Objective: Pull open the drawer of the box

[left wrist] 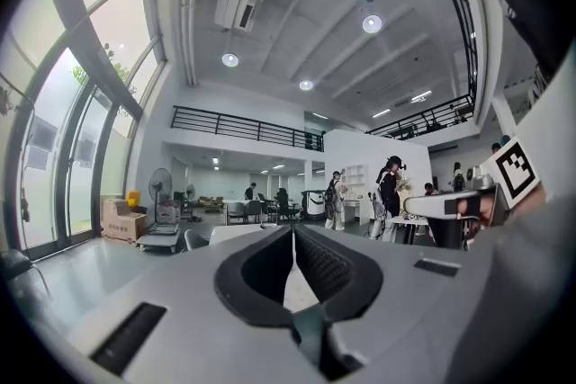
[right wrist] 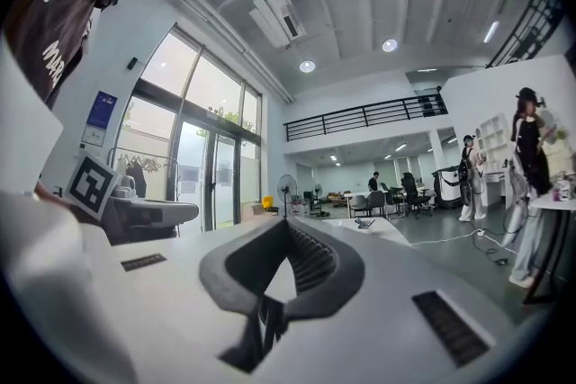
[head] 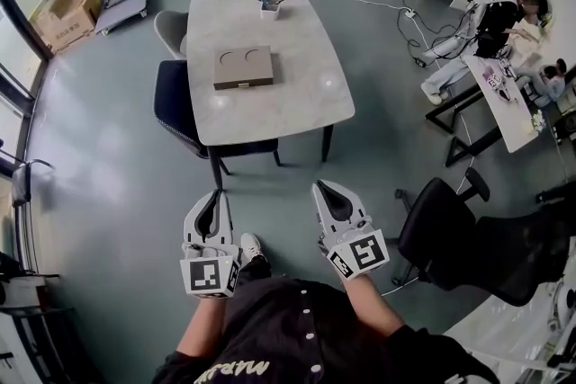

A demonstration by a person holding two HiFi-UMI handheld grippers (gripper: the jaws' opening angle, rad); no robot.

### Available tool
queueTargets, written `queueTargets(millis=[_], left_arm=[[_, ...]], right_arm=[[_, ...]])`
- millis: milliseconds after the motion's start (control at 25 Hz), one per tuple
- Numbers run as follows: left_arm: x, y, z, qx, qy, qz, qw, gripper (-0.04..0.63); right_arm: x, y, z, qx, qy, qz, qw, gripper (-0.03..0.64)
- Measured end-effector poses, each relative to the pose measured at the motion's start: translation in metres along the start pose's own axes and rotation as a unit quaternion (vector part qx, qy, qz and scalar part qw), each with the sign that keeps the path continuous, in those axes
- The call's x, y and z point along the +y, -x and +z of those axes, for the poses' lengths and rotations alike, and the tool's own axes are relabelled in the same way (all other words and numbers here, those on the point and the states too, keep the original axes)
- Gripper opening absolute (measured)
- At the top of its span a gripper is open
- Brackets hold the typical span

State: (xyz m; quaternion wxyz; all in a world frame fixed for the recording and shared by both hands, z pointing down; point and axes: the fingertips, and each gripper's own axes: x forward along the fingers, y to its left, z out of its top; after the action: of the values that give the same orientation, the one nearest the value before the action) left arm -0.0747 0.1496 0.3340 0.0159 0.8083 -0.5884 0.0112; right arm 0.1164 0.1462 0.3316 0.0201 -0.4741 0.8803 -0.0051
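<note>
A flat tan box [head: 243, 67] with two round recesses in its top lies on the pale marble table [head: 306, 94]. Its drawer front faces me and looks closed. Both grippers are held close to my body, well short of the table and pointing toward it. The left gripper [head: 215, 193] has its jaws together with nothing between them, as the left gripper view also shows [left wrist: 292, 230]. The right gripper [head: 323, 186] is likewise shut and empty [right wrist: 286, 223]. Neither gripper view shows the box.
A dark chair [head: 180, 111] and a grey chair [head: 169, 30] stand at the table's left side. A white cup [head: 268, 10] sits at the table's far end. A black office chair [head: 441, 229] stands to my right. People sit at a desk [head: 504, 94] far right.
</note>
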Motion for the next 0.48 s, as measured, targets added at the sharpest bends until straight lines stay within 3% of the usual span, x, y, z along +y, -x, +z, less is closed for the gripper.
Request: queueTargets(millis=[480], left_arm=[[0.071, -0.092, 0.011, -0.009, -0.016, -0.062, 0.9979, 0.017]], right_arm=[[-0.023, -0.141, 0.000, 0.012, -0.005, -0.024, 1.000, -0.003]])
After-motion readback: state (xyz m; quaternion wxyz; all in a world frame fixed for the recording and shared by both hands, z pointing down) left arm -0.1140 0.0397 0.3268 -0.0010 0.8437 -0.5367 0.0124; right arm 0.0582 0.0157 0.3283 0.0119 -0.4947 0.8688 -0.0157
